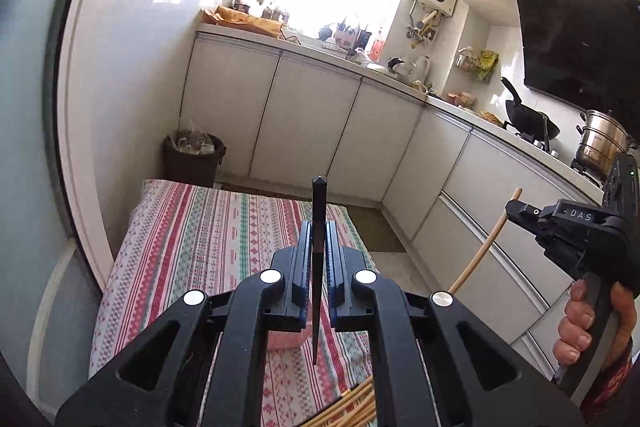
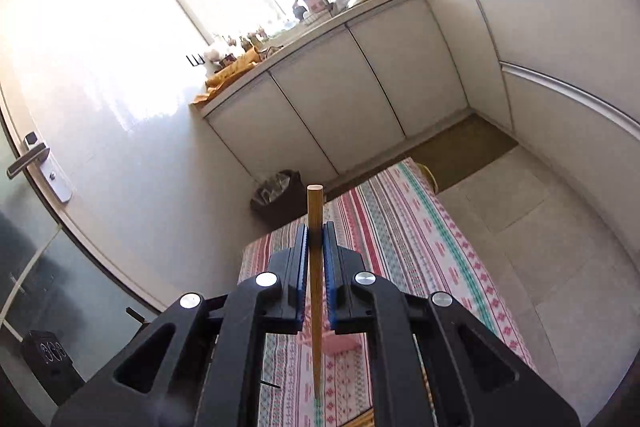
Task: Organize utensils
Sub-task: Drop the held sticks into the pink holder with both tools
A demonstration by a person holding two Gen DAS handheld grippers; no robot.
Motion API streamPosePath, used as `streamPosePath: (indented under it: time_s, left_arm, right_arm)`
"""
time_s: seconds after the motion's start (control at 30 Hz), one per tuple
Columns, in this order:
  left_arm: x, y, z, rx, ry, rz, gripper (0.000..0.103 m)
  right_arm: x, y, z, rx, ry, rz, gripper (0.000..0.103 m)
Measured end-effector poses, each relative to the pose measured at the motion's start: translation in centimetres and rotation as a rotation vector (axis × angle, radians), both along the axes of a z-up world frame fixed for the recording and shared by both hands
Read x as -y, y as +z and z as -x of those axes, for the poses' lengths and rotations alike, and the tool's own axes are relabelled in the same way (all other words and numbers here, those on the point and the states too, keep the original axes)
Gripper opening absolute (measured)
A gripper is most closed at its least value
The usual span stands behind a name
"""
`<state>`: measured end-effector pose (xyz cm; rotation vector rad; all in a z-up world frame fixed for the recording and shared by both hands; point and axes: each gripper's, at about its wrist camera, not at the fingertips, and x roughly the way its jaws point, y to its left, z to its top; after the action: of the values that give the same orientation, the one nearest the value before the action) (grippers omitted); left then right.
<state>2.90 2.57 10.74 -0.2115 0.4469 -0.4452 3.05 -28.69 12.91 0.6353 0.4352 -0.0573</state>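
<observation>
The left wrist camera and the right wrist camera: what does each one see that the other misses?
Only the left view shows the dark chopstick clamped in the left tongs, the person's hand holding the right tongs, and the steel pot. Only the right view shows the door handle and the right tongs' own close-up grip on the light wooden chopstick. Both show the striped tablecloth, the bin, cabinets and window.

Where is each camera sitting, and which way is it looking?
Left wrist: on the left gripper, which pinches a black chopstick; faces the kitchen cabinets; shows the right gripper and right hand.
Right wrist: on the right gripper, which pinches a wooden chopstick; faces the window corner.
Shared: striped tablecloth, bin.
</observation>
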Motion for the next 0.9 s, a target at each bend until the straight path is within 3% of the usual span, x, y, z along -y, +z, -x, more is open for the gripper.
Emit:
streamPosePath:
  time_s: [0.13, 0.3, 0.33, 0.43, 0.5, 0.57, 0.67, 0.77, 0.9]
  left_arm:
    - [1.6, -0.8, -4.0, 0.006, 0.013, -0.015, 0.006]
    - [3.3, -4.6, -8.2, -0.029, 0.025, -0.072, 0.007]
    - [3.4, -5.6, -8.7, -0.048, 0.015, -0.075, 0.012]
    - [2.7, -7.6, -8.8, -0.094, 0.012, -0.062, 0.043]
    - [0.8, -7.3, -7.6, -0.068, 0.046, -0.012, 0.045]
    - [-1.9, -6.3, -5.8, -0.036, 0.077, 0.095, 0.06]
    - [-5.4, -5.6, -3.4, 0.015, 0.148, 0.2, 0.068]
    - [-7.5, -6.2, -2.6, 0.01, 0.203, 0.217, 0.068]
    - [-8.6, -7.2, -3.2, -0.05, 0.203, 0.229, 0.069]
  right_arm:
    - [0.1, 0.9, -3.7, 0.046, -0.014, 0.056, 0.008]
    - [-0.6, -1.4, -7.9, 0.059, 0.002, 0.084, 0.008]
    - [-0.8, -2.0, -8.7, 0.054, 0.006, 0.089, 0.008]
    - [-1.6, -4.0, -10.2, 0.031, 0.026, 0.094, 0.008]
    - [-2.4, -4.7, -10.8, 0.022, 0.035, 0.113, 0.008]
    - [-3.2, -5.2, -11.0, 0.019, 0.041, 0.139, 0.008]
    - [-4.1, -5.5, -11.4, 0.011, 0.048, 0.155, 0.008]
    - [-5.5, -5.7, -11.7, 0.009, 0.052, 0.185, 0.008]
    - [-7.4, -6.2, -12.2, 0.006, 0.058, 0.231, 0.009]
